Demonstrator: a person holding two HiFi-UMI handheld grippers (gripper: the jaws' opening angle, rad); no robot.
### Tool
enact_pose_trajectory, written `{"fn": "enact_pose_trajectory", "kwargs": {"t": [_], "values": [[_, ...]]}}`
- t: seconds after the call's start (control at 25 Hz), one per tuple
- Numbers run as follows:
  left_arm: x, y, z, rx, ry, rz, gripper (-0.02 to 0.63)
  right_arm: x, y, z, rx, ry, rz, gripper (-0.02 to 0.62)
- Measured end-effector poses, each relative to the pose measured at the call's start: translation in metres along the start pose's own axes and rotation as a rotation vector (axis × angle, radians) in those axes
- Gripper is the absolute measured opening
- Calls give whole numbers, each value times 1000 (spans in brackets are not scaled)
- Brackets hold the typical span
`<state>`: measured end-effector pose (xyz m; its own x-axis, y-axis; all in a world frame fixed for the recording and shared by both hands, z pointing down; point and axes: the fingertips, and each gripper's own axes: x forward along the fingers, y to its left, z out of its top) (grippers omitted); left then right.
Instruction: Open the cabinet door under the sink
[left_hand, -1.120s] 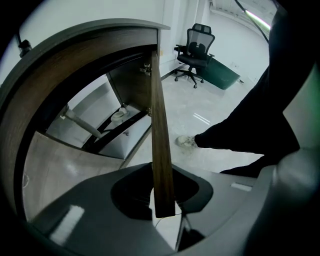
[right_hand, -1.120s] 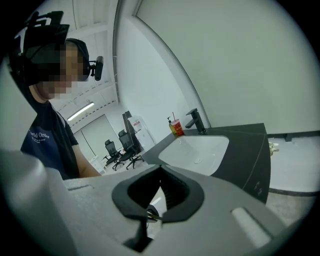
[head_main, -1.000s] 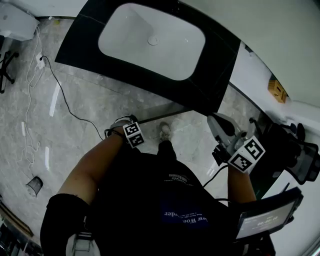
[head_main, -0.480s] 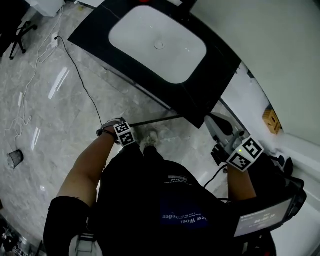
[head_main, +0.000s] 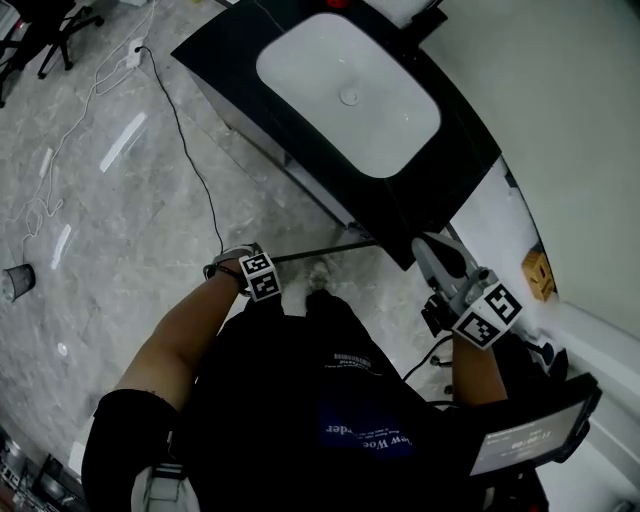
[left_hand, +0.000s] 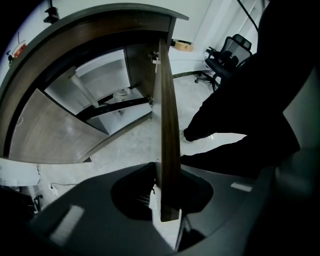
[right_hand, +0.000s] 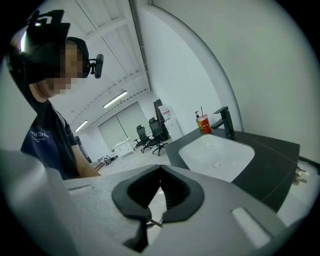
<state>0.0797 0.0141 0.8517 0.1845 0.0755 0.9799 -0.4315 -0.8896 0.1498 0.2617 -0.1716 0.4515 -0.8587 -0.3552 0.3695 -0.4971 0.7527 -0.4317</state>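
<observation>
Cabinet door (left_hand: 167, 125), standing well out from the cabinet below the sink (head_main: 350, 95), is clamped at its free edge by the left gripper (left_hand: 167, 200), whose jaws are narrowed on the panel, presumably so it can be drawn outward. The right gripper (right_hand: 159, 175) is closed on nothing and raised beside the sink, apparently to leave the door's swing free.
</observation>
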Motion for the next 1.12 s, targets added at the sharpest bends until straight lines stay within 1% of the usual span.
{"fn": "enact_pose_trajectory", "kwargs": {"t": [0.16,0.36,0.44,0.52,0.68,0.8,0.92,1.12], "values": [[4,-6,0,-48,37,1,69,2,-16,3,-19,27,75,-2],[9,-24,0,-148,84,16,69,-7,-41,14,-60,69,173,-2],[11,-31,0,-181,105,25,69,-14,-48,16,-80,85,204,-2],[13,-38,1,-231,114,33,71,-19,-55,17,-99,107,229,-2],[18,-53,3,-320,99,49,74,-20,-49,14,-144,132,284,-2],[20,-70,7,-373,75,42,74,-17,-35,5,-165,166,332,-2],[18,-85,18,-403,48,25,74,-13,-24,2,-168,189,366,-2],[16,-99,42,-450,-9,-1,72,-6,-13,-4,-160,211,401,-2]]}}
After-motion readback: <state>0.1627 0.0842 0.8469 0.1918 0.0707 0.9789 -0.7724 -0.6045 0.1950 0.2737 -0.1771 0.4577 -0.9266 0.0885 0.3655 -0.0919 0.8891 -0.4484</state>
